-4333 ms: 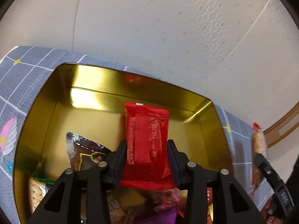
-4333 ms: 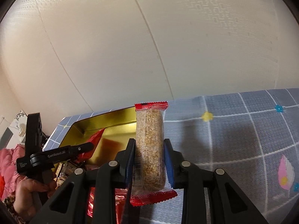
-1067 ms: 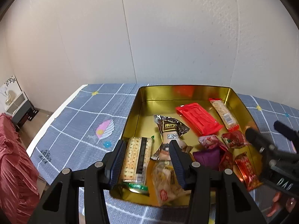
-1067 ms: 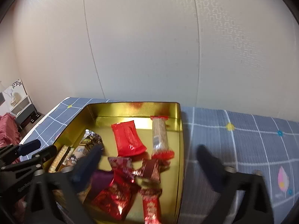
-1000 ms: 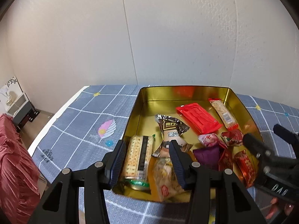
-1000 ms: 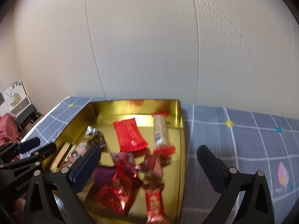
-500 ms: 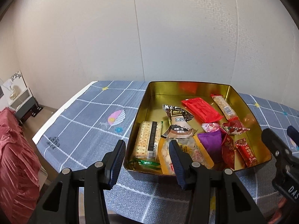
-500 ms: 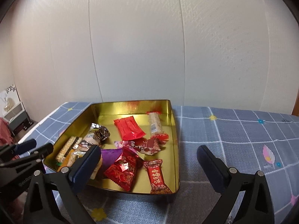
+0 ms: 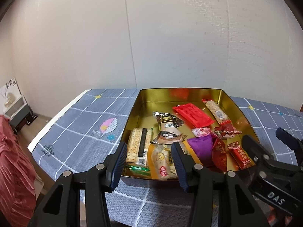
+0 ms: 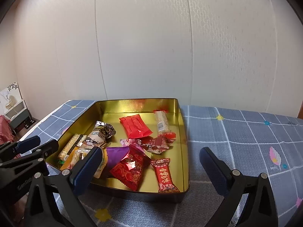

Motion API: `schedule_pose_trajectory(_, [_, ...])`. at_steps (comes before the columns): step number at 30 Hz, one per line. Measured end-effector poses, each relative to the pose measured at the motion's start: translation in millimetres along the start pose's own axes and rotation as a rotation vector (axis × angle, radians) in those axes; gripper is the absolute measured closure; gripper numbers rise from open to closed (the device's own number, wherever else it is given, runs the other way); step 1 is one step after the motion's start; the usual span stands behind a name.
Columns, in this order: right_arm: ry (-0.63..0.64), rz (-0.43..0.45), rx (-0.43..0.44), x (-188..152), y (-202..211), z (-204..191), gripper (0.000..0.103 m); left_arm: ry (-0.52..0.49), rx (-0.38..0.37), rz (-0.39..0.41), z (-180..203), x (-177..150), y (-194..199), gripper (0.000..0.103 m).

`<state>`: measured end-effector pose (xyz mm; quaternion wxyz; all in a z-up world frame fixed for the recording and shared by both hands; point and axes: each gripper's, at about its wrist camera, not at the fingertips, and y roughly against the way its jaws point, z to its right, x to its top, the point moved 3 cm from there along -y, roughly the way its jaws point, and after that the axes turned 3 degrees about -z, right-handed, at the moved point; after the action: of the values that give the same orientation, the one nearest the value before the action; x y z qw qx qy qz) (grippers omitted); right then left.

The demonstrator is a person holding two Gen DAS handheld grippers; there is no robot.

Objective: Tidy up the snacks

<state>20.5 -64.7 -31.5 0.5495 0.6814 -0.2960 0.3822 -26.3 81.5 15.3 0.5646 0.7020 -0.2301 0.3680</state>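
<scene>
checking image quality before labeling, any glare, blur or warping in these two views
Left wrist view: sharp, dark rounded corners, wall seams bowed by the fisheye; the gold tin mirrors the red packet on its back wall. Right wrist view: slightly softer, same bowing, red reflections on the tin's back wall, soft shadow under its near edge.

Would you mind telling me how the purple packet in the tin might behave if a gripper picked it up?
The purple packet looks thin and flat, so probably light and floppy. Its glossy film may be slippery.

Soft, even indoor light; sharp focus; fisheye bending with dark corners.
</scene>
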Motion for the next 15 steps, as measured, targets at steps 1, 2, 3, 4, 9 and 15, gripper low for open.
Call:
schedule_pose_trajectory(1, [-0.003,-0.003,-0.002,0.4,-1.4,0.8,0.000,-0.003,0.000,0.004,0.9,0.1,0.7,0.054])
schedule_pose_trajectory(2, [-0.009,-0.004,-0.006,0.7,-2.3,1.1,0.000,-0.005,-0.001,0.005,1.4,0.3,0.9,0.054])
schedule_pose_trajectory(3, [-0.013,-0.006,-0.008,0.6,-3.0,2.4,0.000,-0.004,-0.002,0.005,1.4,0.4,1.0,0.054])
schedule_pose_trajectory(4, [-0.019,-0.009,-0.011,0.6,-3.8,3.8,0.000,-0.001,-0.005,0.005,1.1,0.6,1.1,0.054])
schedule_pose_trajectory(9, [-0.050,-0.023,-0.013,0.6,-6.9,9.9,0.000,0.002,-0.020,0.011,1.6,0.5,3.0,0.054])
schedule_pose_trajectory(15, [-0.045,-0.022,-0.021,0.9,-8.5,9.7,0.000,0.011,-0.045,0.008,1.2,0.6,4.4,0.054])
